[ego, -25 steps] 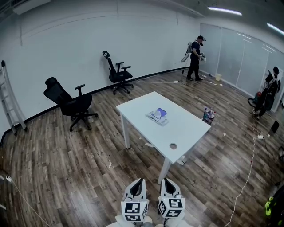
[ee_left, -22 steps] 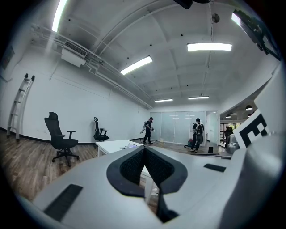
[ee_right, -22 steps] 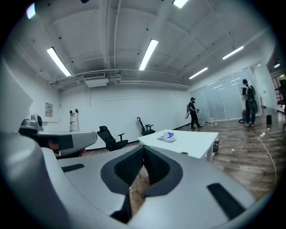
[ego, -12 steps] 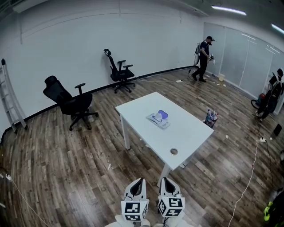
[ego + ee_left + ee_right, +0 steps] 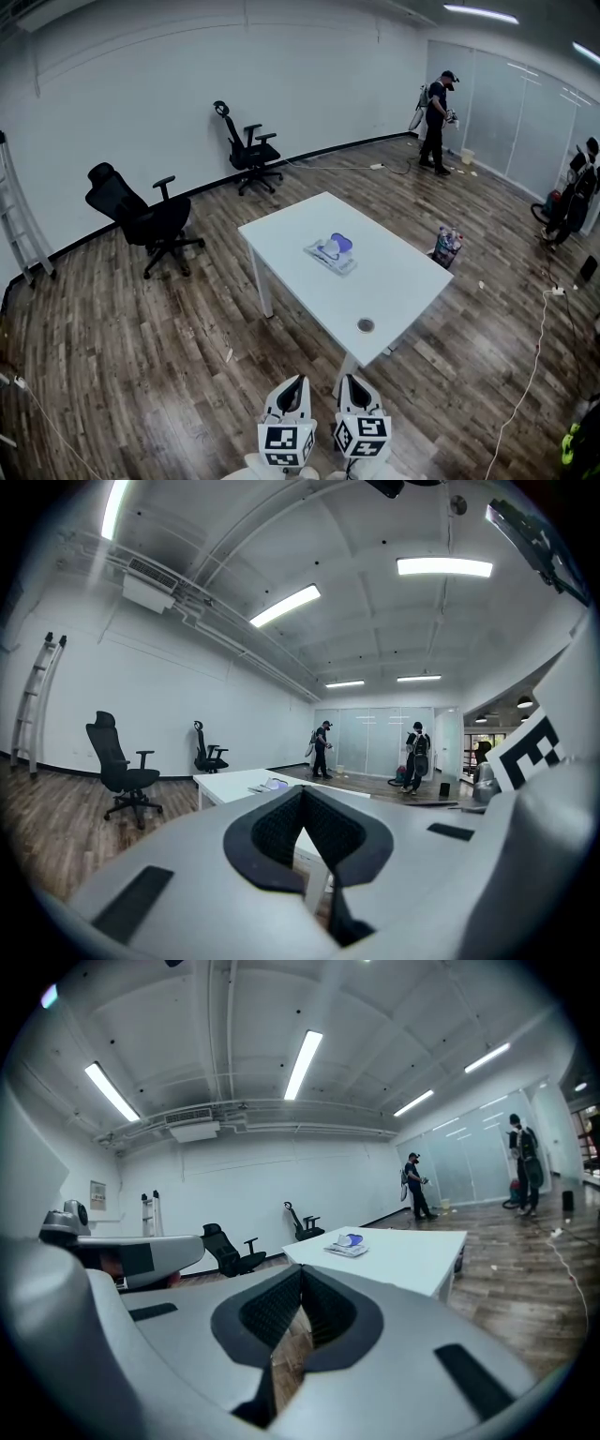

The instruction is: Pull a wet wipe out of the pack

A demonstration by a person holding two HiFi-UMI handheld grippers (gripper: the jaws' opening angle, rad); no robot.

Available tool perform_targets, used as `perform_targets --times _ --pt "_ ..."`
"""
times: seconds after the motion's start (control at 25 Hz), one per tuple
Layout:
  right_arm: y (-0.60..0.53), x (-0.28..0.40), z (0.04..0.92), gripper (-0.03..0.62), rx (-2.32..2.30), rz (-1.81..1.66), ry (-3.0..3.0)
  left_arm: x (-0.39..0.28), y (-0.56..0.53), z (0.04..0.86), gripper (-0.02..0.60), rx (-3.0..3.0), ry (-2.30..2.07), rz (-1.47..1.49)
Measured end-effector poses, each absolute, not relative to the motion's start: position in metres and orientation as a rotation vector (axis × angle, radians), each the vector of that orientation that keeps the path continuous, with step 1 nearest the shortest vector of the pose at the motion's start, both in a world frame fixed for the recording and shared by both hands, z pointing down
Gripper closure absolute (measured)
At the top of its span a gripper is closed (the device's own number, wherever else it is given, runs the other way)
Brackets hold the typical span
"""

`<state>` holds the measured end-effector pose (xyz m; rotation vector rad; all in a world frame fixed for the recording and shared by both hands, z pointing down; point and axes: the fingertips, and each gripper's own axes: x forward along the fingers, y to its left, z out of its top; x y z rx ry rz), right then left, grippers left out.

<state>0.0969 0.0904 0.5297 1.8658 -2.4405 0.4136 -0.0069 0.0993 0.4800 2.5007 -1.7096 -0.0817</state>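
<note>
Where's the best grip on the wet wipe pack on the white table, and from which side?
Likely from above: the wet wipe pack lies flat on the table, so its sides give the jaws little. Pinch at the raised purple flap on top, probably the opening; whether a wipe sticks out is too small to tell.

No words, numbers or brand names legible anywhere. On the left cube [image 5: 286, 444] and the right cube [image 5: 362, 438], only black-and-white square marker patterns, not letters or digits. Print on the pack [image 5: 330, 250] too small to make out from any view. Small notice [image 5: 98, 1194] on the wall, seen in the right gripper view, too faint and blurred to read.
</note>
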Motion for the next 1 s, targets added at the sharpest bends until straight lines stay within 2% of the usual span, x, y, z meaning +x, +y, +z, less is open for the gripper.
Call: perform_targets --times 1.0 --pt "0.061 0.111 0.537 0.585 1.909 0.418 -2.399 0.001 0.061 0.484 0.581 2.536 -1.675 -0.086"
